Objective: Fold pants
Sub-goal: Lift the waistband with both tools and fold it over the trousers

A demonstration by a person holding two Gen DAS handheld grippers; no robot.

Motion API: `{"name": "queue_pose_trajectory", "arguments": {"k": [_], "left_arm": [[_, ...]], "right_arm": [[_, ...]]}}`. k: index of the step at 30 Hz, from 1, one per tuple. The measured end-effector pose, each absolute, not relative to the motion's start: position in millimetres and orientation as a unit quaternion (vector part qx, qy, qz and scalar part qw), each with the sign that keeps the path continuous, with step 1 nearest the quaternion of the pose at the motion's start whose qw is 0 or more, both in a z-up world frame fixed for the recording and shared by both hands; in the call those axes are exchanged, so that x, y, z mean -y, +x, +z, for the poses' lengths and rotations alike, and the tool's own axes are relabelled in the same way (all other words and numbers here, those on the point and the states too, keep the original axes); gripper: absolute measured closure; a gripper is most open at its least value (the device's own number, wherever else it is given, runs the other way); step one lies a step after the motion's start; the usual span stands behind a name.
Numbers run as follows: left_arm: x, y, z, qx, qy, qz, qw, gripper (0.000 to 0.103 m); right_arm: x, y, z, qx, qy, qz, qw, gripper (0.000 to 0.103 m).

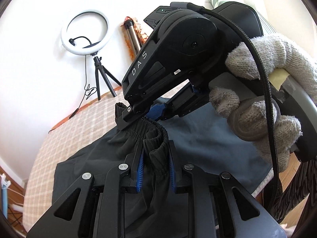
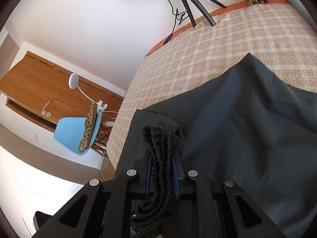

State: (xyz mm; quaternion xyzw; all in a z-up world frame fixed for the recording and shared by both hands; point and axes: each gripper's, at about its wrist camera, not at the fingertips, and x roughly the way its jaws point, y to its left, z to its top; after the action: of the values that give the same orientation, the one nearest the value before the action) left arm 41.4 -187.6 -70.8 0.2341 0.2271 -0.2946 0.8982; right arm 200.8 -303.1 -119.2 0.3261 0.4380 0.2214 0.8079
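A: While the left wrist view is gone through first, the left gripper (image 1: 155, 170) is noted clamped on the gathered elastic waistband (image 1: 156, 136) of the black pants (image 1: 111, 154), the band bunched between its blue pads (image 1: 140, 170).

B: And ahead of that claw?

A: The right gripper (image 1: 150, 112) is seen just beyond it, held by a gloved hand (image 1: 273, 99), its jaws set onto the same waistband a little further along. From this view, its grip cannot be told for certain. A blue-grey layer of cloth (image 1: 208, 138) lies behind it, on the checked cover (image 1: 79, 123). A ring light (image 1: 85, 32) stands far off by the wall.

B: Right wrist view?

A: The right gripper (image 2: 162, 170) is recorded clenched on several stacked folds of the waistband (image 2: 160, 158). The pants (image 2: 247, 119) spread forward and to the right of the claw over the checked cover (image 2: 198, 55). A blue chair (image 2: 77, 136) is noted off to the left.

B: Step in hand?

A: It is judged that the waist is held at two points close together, early in the fold. Next, the two holds would probably need drawing apart so the band is pulled flat, tension being kept even so no elastic slips out.
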Motion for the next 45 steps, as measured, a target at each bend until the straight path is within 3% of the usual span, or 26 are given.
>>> {"name": "queue_pose_trajectory", "arguments": {"k": [12,20,29,39,45], "left_arm": [[271.0,40.4,-48.2,-0.233,0.182,-0.374,0.879,0.083],[307.1,11.1,-65.8,-0.267,0.216,-0.446,0.826,0.071],[222.9,43.9,-47.7,-0.289,0.174,-0.398,0.853,0.055],[87.5,125.3,-78.0,-0.389,0.072,-0.221,0.891,0.051],[63.6,129.1,-108.0,-0.458,0.018,-0.215,0.862,0.050]], "right_arm": [[402.7,151.8,-98.7,-0.382,0.345,0.143,0.846,0.087],[460.5,130.6,-113.6,-0.379,0.375,0.095,0.841,0.088],[508.4,104.1,-136.2,-0.393,0.407,0.057,0.823,0.088],[545.6,76.5,-131.6,-0.385,0.411,-0.001,0.826,0.088],[554.6,76.2,-144.7,-0.406,0.382,-0.040,0.829,0.087]]}}
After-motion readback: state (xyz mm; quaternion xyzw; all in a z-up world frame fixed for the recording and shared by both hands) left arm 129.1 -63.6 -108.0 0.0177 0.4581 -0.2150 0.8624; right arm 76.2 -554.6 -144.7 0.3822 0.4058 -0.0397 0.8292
